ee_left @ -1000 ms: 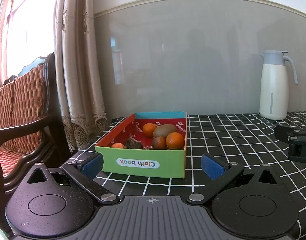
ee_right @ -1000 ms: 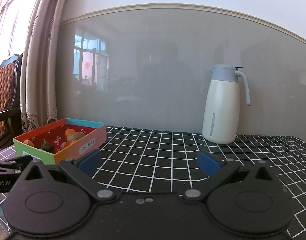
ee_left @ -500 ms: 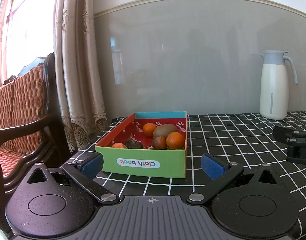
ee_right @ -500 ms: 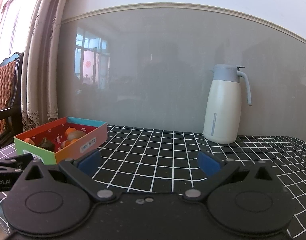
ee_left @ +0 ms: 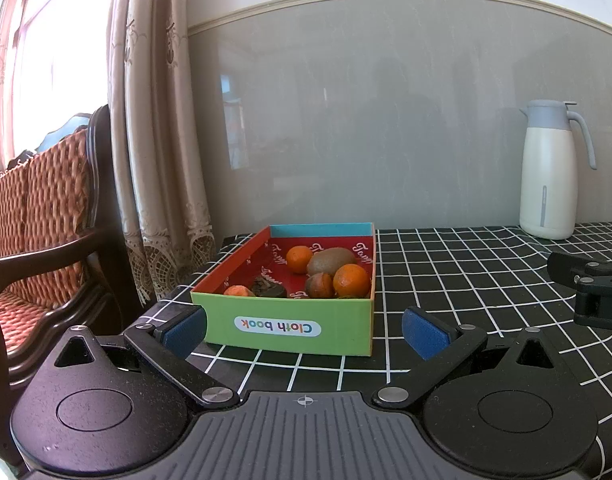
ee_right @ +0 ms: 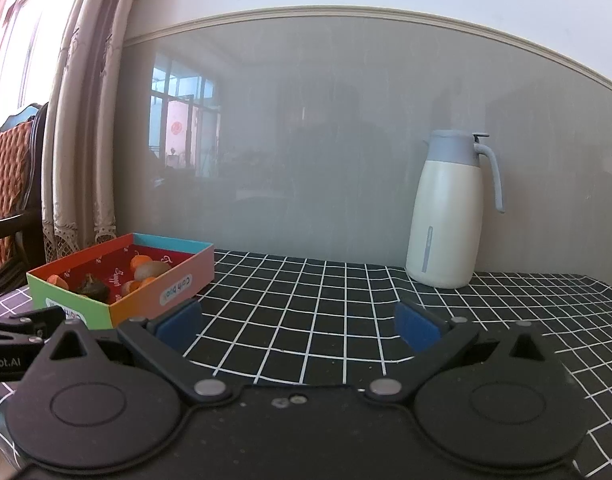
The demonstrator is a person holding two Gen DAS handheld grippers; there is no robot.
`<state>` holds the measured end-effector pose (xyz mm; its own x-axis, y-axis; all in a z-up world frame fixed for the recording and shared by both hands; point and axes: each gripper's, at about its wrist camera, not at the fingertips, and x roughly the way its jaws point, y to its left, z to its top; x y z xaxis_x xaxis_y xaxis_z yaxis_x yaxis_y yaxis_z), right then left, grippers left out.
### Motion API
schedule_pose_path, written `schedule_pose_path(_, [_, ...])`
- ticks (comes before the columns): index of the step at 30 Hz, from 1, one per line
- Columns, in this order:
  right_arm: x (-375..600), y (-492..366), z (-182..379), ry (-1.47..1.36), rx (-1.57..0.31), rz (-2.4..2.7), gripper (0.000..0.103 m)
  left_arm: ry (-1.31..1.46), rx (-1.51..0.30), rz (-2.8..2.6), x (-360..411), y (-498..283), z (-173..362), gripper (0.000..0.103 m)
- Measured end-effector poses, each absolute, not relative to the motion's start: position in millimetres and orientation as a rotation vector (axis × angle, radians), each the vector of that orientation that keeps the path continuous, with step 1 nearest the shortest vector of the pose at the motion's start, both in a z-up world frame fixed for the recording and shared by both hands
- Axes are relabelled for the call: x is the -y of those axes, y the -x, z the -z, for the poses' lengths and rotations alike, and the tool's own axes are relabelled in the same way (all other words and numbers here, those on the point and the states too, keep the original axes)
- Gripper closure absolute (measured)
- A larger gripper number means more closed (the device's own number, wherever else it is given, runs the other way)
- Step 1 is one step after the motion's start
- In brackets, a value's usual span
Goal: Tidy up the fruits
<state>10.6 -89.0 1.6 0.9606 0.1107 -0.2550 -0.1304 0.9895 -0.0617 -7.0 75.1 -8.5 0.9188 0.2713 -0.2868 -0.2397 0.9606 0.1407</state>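
A colourful "Cloth book" box [ee_left: 289, 326] stands on the black checked tablecloth, just beyond my left gripper [ee_left: 303, 334], which is open and empty. Inside lie two oranges [ee_left: 350, 281], a kiwi [ee_left: 330, 261], a small brown fruit [ee_left: 320, 285], a dark fruit [ee_left: 269, 288] and an orange piece [ee_left: 238, 291]. In the right wrist view the box [ee_right: 145, 288] sits at the left. My right gripper [ee_right: 297, 326] is open and empty over bare tablecloth.
A white thermos jug [ee_right: 446, 216] stands at the back near the grey wall panel; it also shows in the left wrist view [ee_left: 550, 176]. A wooden armchair [ee_left: 37, 232] and a curtain [ee_left: 157, 140] are past the table's left edge.
The right gripper has drifted slightly right and back; its tip sits a bit further right in the left wrist view. The left gripper and box have not moved.
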Motion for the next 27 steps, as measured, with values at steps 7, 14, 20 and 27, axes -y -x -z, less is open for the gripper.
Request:
schedule_pose_path(7, [88.6,-11.4,-1.6,0.082,-0.256,-0.124,0.0,-0.103,-0.31,-0.263,-75.1,7.0,8.5,0.0])
schedule_pose_path(14, [88.5,-11.4,-1.6,0.082,-0.257,-0.124,0.0,-0.104,-0.31,-0.264,-75.3,6.9,8.5,0.0])
schedule_pose_path(20, [87.8,-11.0,-1.0,0.083,-0.258,-0.125,0.0,-0.109,-0.309,-0.265,-75.8,6.8,8.8,0.0])
schedule_pose_path(27, [88.4,-11.1,-0.5,0.081,-0.258,-0.123,0.0,-0.082,-0.232,-0.227,-79.7,12.5,4.6,0.0])
